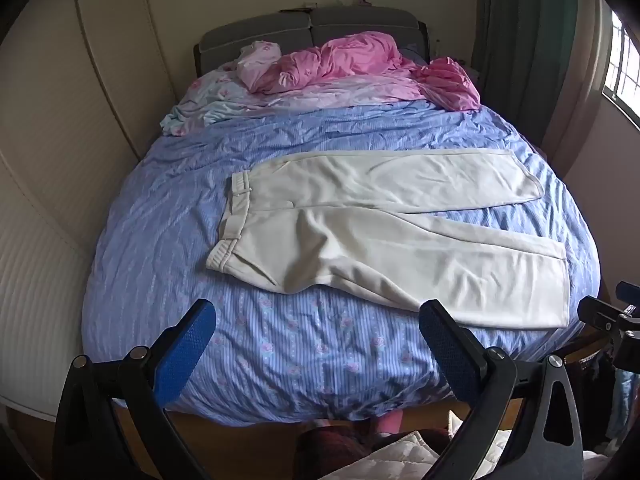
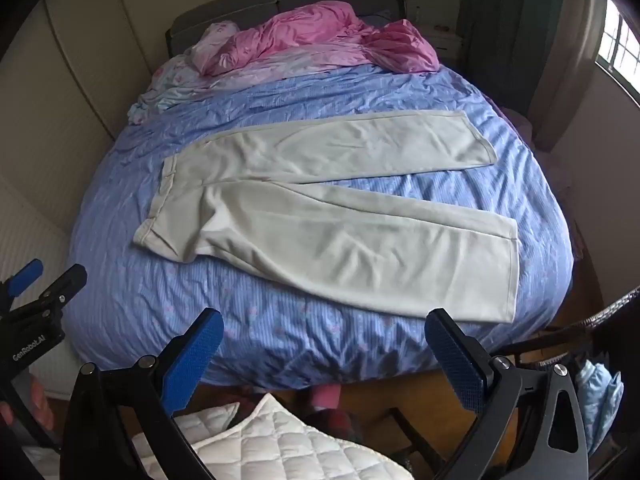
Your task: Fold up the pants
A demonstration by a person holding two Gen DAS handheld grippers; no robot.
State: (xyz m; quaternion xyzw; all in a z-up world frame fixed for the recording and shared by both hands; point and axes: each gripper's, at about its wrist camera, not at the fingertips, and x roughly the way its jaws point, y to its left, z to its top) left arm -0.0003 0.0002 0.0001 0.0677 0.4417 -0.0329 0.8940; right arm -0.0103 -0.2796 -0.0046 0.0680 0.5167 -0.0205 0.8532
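On blue bedspread (image 1: pixel 160 240), pants (image 1: pixel 360 216) spread flat, near hem motion-blurred

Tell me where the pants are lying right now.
The cream pants lie spread flat on the blue bedspread, waistband to the left and legs to the right in both wrist views, well short of the pink bedding.

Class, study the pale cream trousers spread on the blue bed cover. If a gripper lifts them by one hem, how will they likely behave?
The pale cream trousers will probably flop and drape: soft ripples already show near the crotch. They look light for their size, lying thin and flat on the blue floral bed cover. Pushed, they would likely bunch rather than slide, since the cover beneath is wrinkled.
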